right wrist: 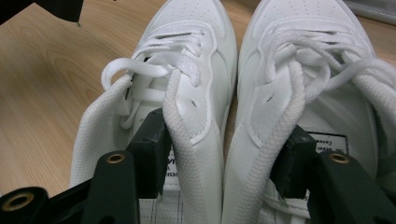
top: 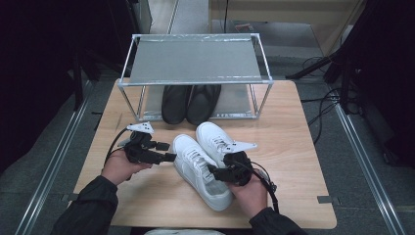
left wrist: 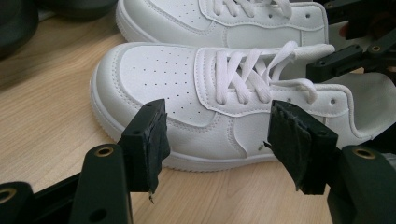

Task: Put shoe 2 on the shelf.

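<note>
Right tongs (right wrist: 224,158) straddle the white sneakers' (top: 203,161) adjoining collars on the tabletop (top: 293,147).
Not visibly clenched yet; left tongs (left wrist: 217,140) released beside them. A loose pinch could drop one sneaker.

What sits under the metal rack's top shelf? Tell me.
Under the silver metal rack top shelf, a pair of black shoes stands side by side on the lower shelf, toes toward the person. Their heels and the shelf behind them are hidden by the top shelf.

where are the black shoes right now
In the high view the black shoes sit side by side on the lower level of the metal rack at the table's far edge, just beyond the white sneakers.
</note>
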Demonstrator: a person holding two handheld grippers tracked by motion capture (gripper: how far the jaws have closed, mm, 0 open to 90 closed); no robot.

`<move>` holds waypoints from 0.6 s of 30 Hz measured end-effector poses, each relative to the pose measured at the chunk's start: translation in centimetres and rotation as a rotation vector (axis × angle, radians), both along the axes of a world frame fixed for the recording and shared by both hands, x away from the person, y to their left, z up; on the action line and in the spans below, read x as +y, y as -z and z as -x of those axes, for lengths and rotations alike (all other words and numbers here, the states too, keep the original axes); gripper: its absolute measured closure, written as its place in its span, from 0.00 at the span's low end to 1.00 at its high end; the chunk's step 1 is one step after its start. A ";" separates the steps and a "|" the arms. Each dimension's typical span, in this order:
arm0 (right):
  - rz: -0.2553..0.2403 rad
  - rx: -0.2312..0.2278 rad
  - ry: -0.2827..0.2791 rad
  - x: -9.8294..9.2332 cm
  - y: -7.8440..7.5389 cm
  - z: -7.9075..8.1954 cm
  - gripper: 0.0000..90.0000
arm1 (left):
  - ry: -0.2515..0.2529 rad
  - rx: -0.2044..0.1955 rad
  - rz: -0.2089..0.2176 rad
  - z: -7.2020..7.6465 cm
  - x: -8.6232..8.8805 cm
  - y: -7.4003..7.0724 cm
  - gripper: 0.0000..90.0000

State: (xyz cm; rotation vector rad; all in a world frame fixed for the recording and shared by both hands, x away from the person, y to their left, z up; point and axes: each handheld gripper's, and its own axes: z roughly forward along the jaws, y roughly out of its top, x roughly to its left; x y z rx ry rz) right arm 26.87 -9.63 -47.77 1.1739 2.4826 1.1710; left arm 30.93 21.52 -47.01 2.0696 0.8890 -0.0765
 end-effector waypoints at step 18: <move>0.043 -0.024 0.034 0.4 0.2 -0.1 0.72 | -0.041 -0.043 0.031 0.2 1.0 -0.8 0.42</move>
